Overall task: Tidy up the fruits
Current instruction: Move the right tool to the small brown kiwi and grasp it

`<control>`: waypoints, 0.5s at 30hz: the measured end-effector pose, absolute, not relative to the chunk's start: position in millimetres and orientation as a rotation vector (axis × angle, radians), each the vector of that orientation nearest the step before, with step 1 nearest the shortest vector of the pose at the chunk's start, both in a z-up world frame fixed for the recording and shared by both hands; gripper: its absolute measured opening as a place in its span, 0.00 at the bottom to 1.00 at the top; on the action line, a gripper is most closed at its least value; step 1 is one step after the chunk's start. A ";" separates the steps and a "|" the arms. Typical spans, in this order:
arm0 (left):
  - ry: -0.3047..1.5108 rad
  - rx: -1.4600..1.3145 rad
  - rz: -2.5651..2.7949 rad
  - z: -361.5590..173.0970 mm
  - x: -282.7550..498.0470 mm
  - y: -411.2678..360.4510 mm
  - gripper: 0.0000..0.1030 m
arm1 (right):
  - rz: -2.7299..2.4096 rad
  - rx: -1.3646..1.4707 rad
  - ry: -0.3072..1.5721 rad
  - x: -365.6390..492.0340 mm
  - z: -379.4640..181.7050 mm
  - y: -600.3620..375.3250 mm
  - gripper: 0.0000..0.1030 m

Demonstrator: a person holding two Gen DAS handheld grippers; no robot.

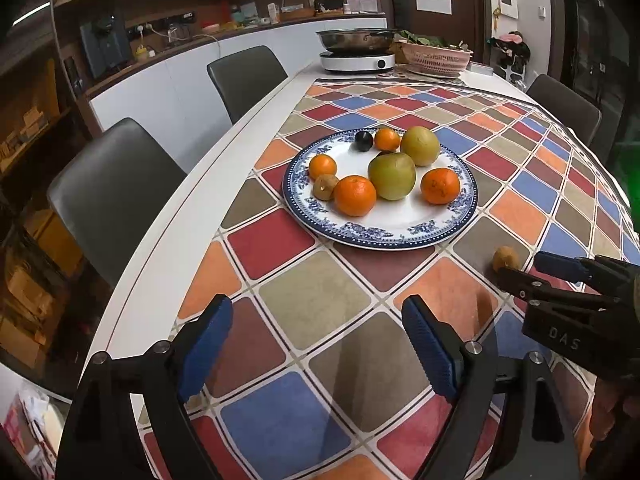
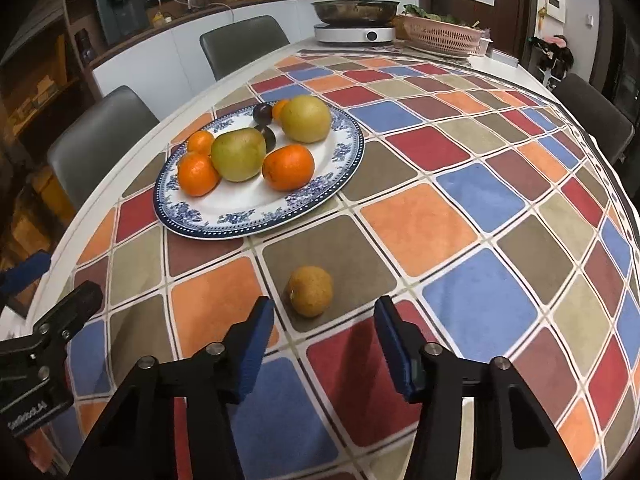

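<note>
Brown and slightly rough-skinned, the lone kiwi (image 2: 310, 291) lies on the checked tablecloth (image 2: 416, 224) of the table, off the plate (image 2: 256, 220) and just ahead of the right claw (image 2: 324, 344). From that claw it sits at about 12 o'clock, a touch toward 11, and the plate with the other fruit lies farther off at 10 o'clock. The right claw is spread wide and empty, its blue pads (image 2: 256, 344) apart on either side of the approach line. The left claw (image 1: 320, 352) is also wide and holds nothing, hovering over bare cloth with the plate at its 12 o'clock.

The kiwi is likely light and fairly soft, so a hard squeeze could bruise it. Its oval shape may let it roll on the cloth. The safest hold seems to be across its short middle, pads flat on the two flanks, closing gently until it stops slipping.
</note>
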State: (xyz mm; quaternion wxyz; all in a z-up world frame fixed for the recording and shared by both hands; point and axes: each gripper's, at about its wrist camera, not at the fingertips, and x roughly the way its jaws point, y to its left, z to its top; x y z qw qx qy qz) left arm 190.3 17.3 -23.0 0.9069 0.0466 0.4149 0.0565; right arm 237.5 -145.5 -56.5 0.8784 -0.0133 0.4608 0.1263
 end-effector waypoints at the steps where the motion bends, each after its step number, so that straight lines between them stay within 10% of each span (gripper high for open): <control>1: 0.859 0.094 0.115 -23.8 191.8 17.2 0.84 | 0.268 -0.027 0.962 238.1 -57.2 -144.8 0.49; 15: 0.886 0.080 0.100 -32.5 199.8 17.8 0.84 | 0.288 -0.065 0.982 247.2 -63.3 -135.3 0.32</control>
